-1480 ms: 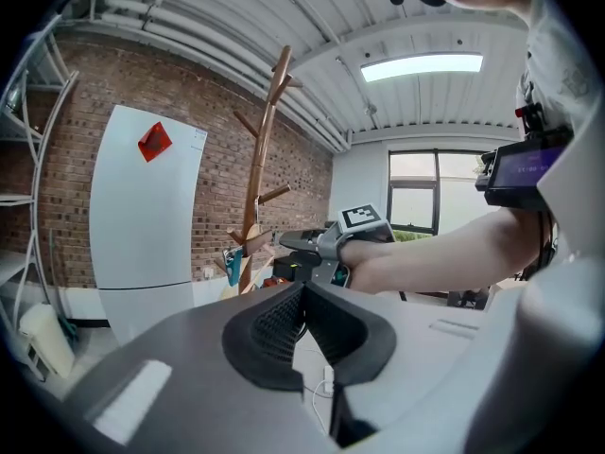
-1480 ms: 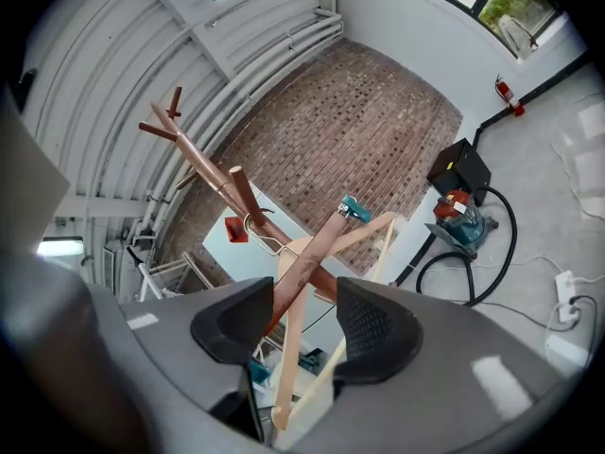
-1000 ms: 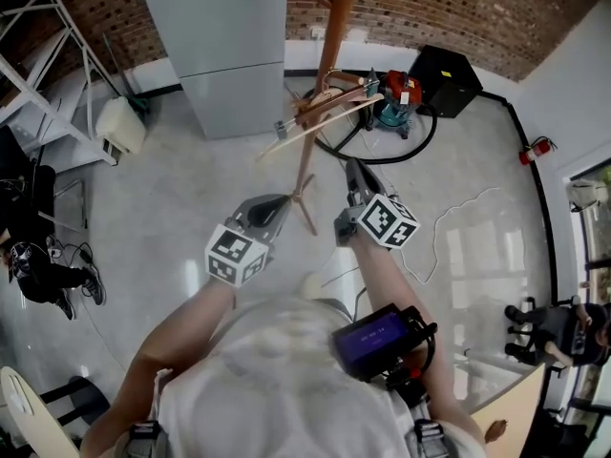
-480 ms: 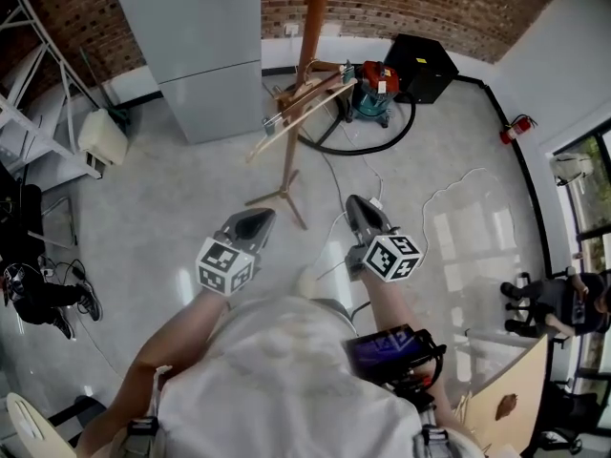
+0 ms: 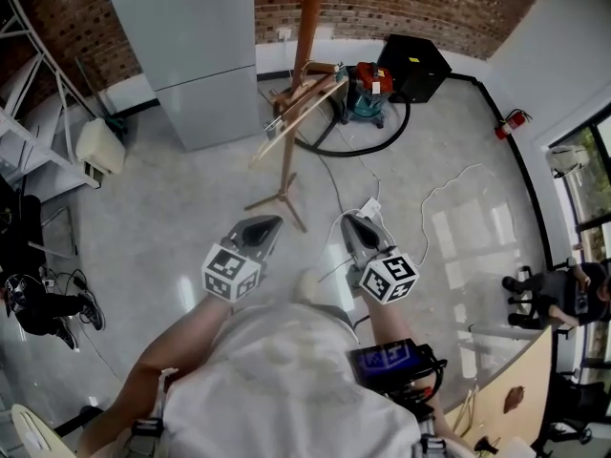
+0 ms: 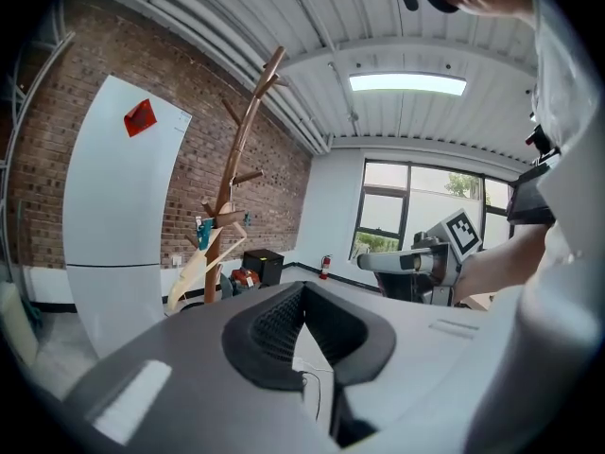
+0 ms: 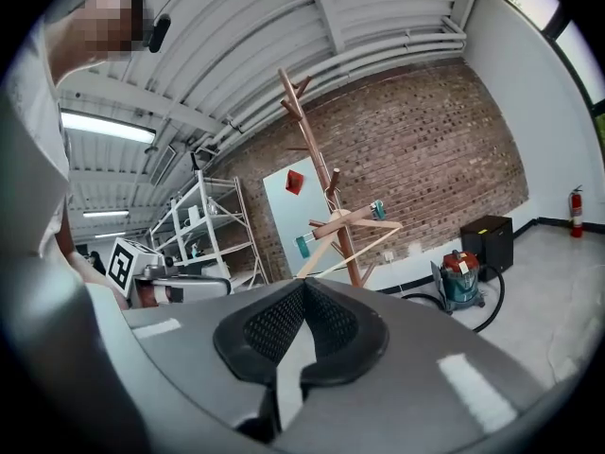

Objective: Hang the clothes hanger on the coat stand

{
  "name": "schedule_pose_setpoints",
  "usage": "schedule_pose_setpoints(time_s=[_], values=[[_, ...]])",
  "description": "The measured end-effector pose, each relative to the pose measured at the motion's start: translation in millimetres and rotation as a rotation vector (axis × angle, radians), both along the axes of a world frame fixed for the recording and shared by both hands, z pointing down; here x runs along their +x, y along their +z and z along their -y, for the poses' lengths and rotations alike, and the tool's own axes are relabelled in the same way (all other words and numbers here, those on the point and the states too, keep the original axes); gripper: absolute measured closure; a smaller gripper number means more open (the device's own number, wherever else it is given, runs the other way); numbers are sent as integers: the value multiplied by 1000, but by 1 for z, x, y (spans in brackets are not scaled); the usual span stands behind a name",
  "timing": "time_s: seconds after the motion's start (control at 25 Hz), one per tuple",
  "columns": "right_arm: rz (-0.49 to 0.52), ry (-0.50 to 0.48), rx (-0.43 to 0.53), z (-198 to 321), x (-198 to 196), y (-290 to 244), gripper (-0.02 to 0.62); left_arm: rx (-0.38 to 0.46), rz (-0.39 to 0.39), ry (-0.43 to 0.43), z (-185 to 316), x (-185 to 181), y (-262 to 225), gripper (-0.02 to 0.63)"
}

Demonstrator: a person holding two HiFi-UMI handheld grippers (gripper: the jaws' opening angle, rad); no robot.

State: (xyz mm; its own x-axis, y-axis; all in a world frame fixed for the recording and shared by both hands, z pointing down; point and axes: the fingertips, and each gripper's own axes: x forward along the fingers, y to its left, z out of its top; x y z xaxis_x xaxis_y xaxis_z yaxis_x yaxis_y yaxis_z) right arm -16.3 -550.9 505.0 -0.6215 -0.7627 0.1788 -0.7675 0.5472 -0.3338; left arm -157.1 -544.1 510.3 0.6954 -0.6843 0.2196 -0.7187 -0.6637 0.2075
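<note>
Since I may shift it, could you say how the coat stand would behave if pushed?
Probably tippy: the coat stand is tall and thin on short splayed legs. Its wood looks stiff, so unlikely to flex. The hanger on it might swing.

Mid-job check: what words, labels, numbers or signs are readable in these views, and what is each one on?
No text can be read in any view.
Red sticker on the pale cabinet: no print legible.
Screen at the person's waist: blurred.
Yellow label on the black box: too small.
Left gripper and right gripper: square marker patterns only, no letters.
</note>
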Motion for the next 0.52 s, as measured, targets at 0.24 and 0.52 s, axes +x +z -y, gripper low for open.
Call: schedule_pose_setpoints(time_s=[0.24,0.52], values=[[9,22,6,0,6,-1,583,2,3,14,-1,1,2,604],[0,20,13,5,-1,-3,583,4,-2,6,2,-5,0,604]])
